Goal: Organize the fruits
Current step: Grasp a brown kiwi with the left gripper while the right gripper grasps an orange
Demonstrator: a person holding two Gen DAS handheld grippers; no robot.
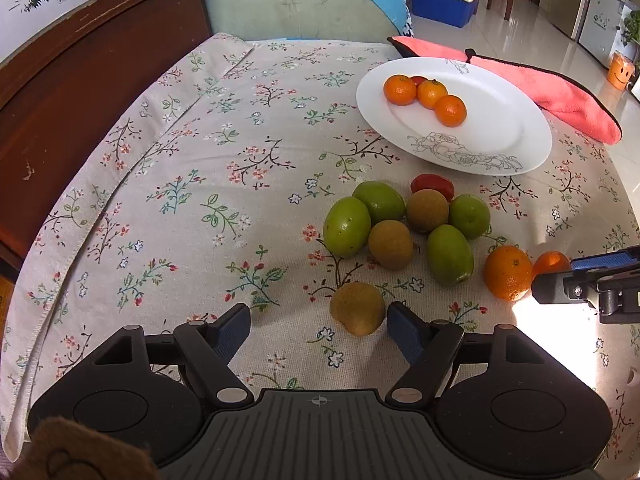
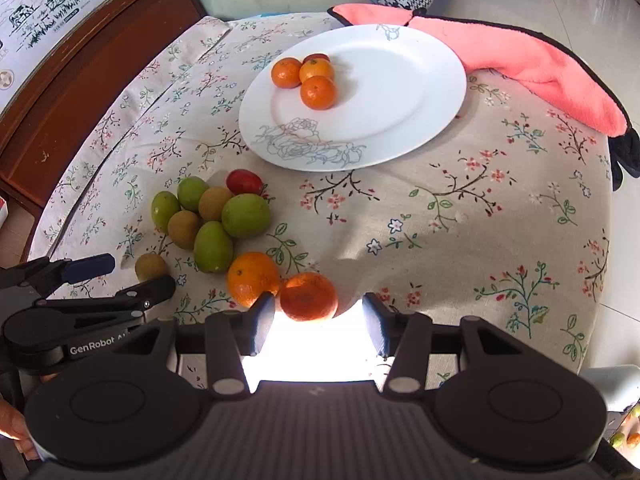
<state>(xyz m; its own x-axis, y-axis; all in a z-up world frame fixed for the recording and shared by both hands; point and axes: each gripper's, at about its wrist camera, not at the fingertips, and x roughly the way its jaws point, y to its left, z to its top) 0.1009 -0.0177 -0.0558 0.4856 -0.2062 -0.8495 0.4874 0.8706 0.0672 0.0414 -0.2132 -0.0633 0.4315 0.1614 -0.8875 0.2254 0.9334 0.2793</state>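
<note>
Two grippers over a floral cloth, each lined up on its own fruit. Left gripper has its jaws wide, nothing held; a brown kiwi sits on the cloth between the fingertips but off-centre, hard by the right pad, a clear gap on the left side. Contact with that pad can't be told. The kiwi's long axis looks tilted diagonally to the jaw line. Right gripper has its jaws partly spread and empty; a tangerine lies just ahead of the tips, closer to the left finger, gap on the right. Glare washes out the cloth under it, so contact is unclear. A second orange touches the tangerine on its left, right by that left finger, so closing may bump it. Plate lies beyond both, up-table, nearer the right gripper's line; it holds three tangerines plus something red behind them. A pile of green and brown fruit sits between the grippers and the plate, with a red one at its far edge. Judgement: both should shift sideways to centre before closing.
</note>
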